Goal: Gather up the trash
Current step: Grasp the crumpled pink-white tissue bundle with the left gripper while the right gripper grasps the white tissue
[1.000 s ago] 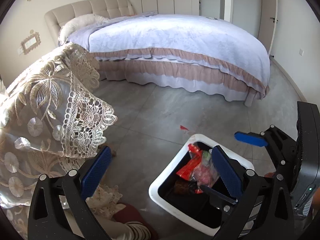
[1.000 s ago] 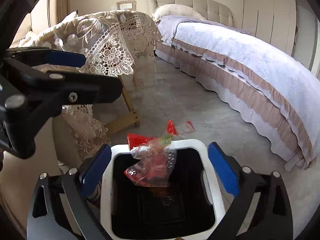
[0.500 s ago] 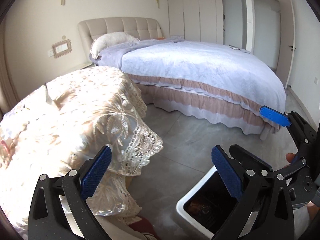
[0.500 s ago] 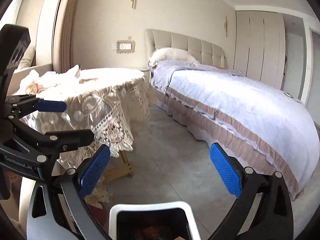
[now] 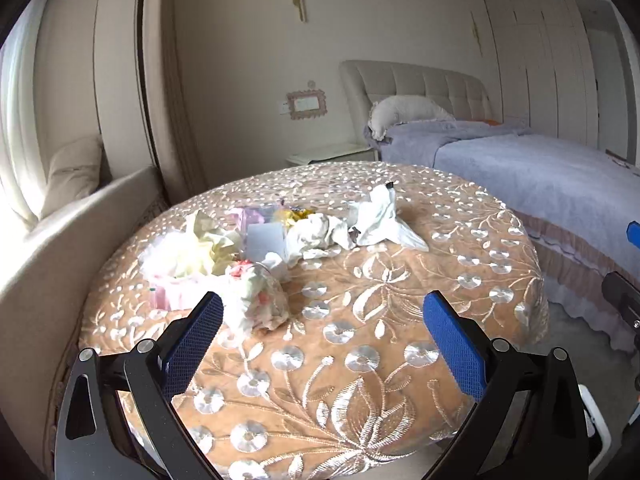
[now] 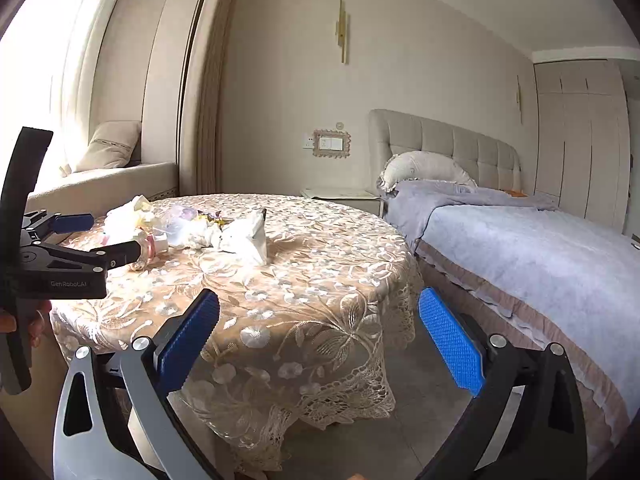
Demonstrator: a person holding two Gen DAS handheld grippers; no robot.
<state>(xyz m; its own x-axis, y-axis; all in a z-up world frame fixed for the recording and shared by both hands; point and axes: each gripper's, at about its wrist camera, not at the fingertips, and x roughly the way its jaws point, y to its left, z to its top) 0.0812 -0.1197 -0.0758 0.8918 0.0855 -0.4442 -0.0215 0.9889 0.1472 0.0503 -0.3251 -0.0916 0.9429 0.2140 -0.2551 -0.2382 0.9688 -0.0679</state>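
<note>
Lying in a loose heap toward the far left of the round surface, the trash is waiting to be picked up: crumpled white tissues, a pale yellow wad, a pink container, a flat white card and a flowered crumpled wrapper sitting nearest the viewer. As a whole the heap is stretching across the embroidered cloth from left to right in the left wrist view, its long axis running roughly parallel to the near edge; the pointed white tissue at its right end is sticking up and tapering out to the right, toward the bed.

Judging by how much is piled there, most of the collecting is looking undone; only a white corner of what may be the bin is showing low on the right, and its contents cannot be seen.

Hovering over the near part of the surface, the left tongs are gaping wide with nothing between the blue pads, the flowered wrapper just beyond the left pad. Hanging farther back, off the surface's edge, the right tongs are likewise spread wide and holding nothing.
</note>
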